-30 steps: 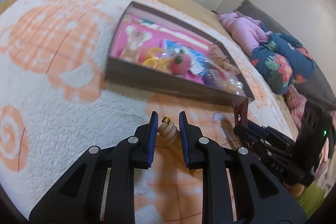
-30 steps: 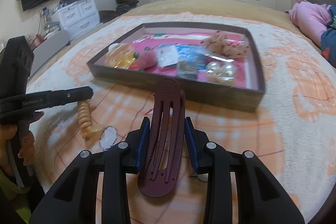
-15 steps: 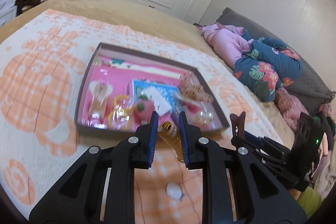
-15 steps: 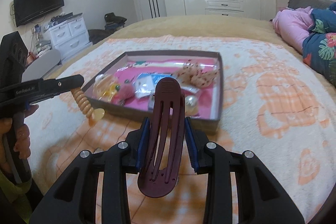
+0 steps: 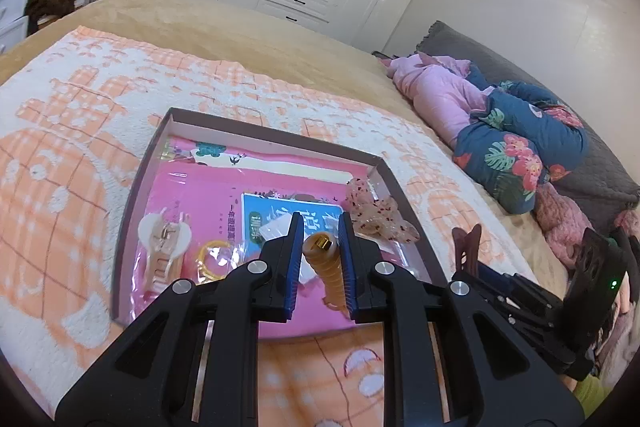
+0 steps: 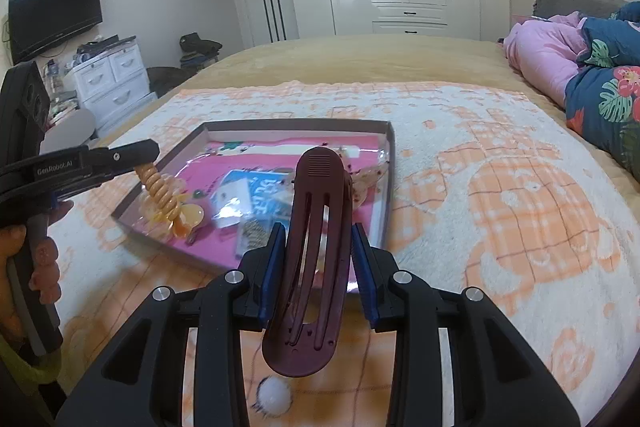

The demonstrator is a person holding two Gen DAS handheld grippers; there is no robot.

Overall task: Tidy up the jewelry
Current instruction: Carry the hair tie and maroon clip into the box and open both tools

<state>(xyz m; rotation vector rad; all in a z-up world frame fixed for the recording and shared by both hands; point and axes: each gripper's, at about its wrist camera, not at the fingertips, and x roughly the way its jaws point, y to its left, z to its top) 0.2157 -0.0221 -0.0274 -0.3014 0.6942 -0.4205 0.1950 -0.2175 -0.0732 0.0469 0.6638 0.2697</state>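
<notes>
Behind maroon clip (image 6: 316, 255), tray (image 6: 390, 163) contents

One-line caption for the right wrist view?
Right gripper clamps a maroon plastic hair clip above a shallow brown tray; left gripper holds an amber spiral hair tie.

Left claw (image 5: 319, 251) clamped tight, angled downward — right claw (image 6: 319, 259) partly closed, gripping, angled downward too.

Amber spiral hair clip (image 5: 328, 267) and maroon barrette (image 6: 310, 259) above shallow tray (image 6: 390, 163)
</notes>
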